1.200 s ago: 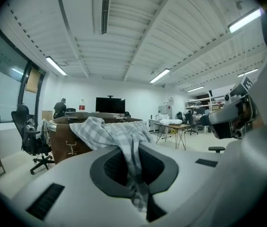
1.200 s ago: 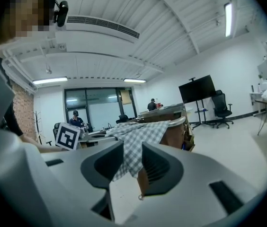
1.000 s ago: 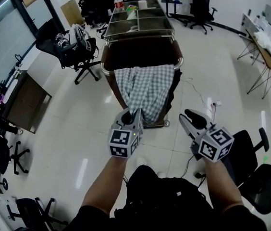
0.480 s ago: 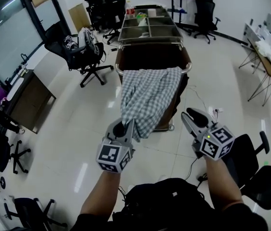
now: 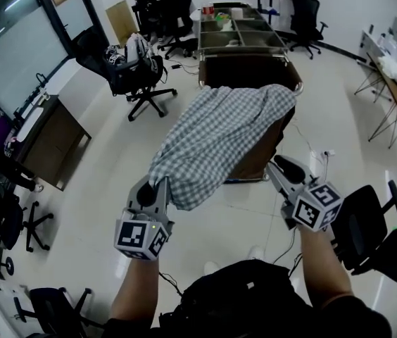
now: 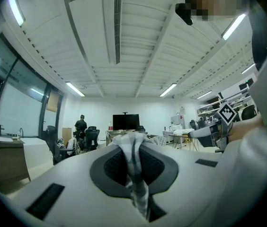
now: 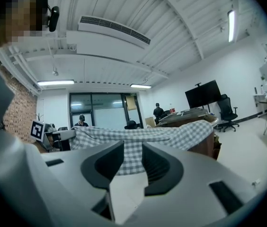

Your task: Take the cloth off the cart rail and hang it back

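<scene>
In the head view, my left gripper (image 5: 158,187) is low on the left. Its fingers are pinching one end of the checked cloth (image 5: 219,136). The cloth stretches from there up to the cart (image 5: 251,67), and its far end lies over the cart's near rail (image 5: 297,86). The middle of the cloth hangs in the air above the floor (image 5: 114,153). My right gripper (image 5: 283,169) is low on the right, near the cart, and it does not touch the cloth.

In the left gripper view, my fingers (image 6: 112,167) are pressed together on the cloth (image 6: 136,183). A bunched strip of it runs between them and pokes out past the tips.

In the right gripper view, my fingers (image 7: 159,167) are spread apart and hold nothing. Past them the cloth (image 7: 162,136) runs across in a long band, from the cart (image 7: 208,148) on the right to my left gripper (image 7: 60,137).
</scene>
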